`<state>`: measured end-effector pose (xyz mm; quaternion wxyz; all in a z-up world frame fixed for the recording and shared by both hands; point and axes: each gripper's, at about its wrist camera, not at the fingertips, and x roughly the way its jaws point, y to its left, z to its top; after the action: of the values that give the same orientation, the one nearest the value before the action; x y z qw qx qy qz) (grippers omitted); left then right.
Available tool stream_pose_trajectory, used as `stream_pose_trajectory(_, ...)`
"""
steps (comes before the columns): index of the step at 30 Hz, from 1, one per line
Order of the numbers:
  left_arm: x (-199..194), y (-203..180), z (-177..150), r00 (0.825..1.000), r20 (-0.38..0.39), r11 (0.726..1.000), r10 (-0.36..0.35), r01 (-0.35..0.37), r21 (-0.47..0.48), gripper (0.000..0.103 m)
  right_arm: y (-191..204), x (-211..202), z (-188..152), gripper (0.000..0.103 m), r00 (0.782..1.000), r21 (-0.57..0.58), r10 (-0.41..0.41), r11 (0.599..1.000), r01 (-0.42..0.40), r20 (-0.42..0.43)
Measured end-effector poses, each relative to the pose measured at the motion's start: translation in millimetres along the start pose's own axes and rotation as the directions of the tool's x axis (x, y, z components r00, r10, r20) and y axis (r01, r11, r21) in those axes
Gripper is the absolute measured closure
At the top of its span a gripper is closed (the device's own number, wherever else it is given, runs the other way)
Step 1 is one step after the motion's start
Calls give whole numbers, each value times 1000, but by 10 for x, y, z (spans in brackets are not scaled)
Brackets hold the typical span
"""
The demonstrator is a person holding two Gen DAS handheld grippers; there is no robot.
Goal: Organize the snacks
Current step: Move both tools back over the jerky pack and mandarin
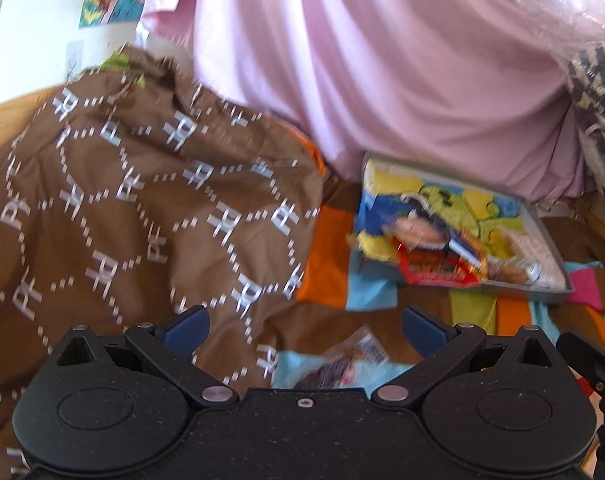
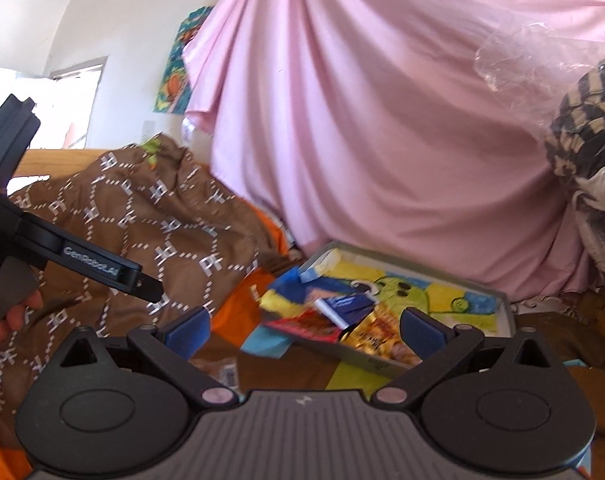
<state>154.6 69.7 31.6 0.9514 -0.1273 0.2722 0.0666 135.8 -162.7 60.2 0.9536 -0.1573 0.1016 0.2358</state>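
Hovering over a patchwork bed cover (image 1: 326,280), the left tool (image 1: 304,326) stands wide apart and holds nothing; the right tool (image 2: 304,326) is equally wide and empty. Ahead lies a shallow grey tray (image 1: 542,216) with a cartoon-printed base, resting on the bed and carrying crumpled snack packets (image 2: 334,312) in red, blue, yellow and gold. Only the left view shows a loose clear-wrapped snack (image 1: 342,364) just beyond its fingers. Only the right view shows a hand (image 2: 6,312) gripping the left tool's handle. A brown patterned quilt (image 1: 122,200) lies left; a pink sheet (image 2: 382,120) hangs behind.
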Motion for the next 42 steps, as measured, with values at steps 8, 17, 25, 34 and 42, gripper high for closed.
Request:
stream_pose_trajectory(8,58,46,-169,998,-58,1000,10,-10,-2,1,143,-22,-129,0,997,-3,49,999,-50,-54)
stream_pose_trajectory(17,133,79,-313,994,-105,1000,20,-19,9,1,196,-4,-285,0,990,1,70,997,-71,-121)
stream_pose_trajectory(25,191,97,-391,990,-136,999,28,-26,20,1,275,30,-439,0,979,-8,95,995,-98,-180)
stream_pose_trajectory(34,287,122,-490,984,-173,999,43,-38,32,1,345,74,-613,0,962,-3,120,992,-124,-245)
stream_pose_trajectory(42,371,158,-582,976,-213,999,45,-42,16,1,352,165,-733,0,950,20,124,992,-123,-285)
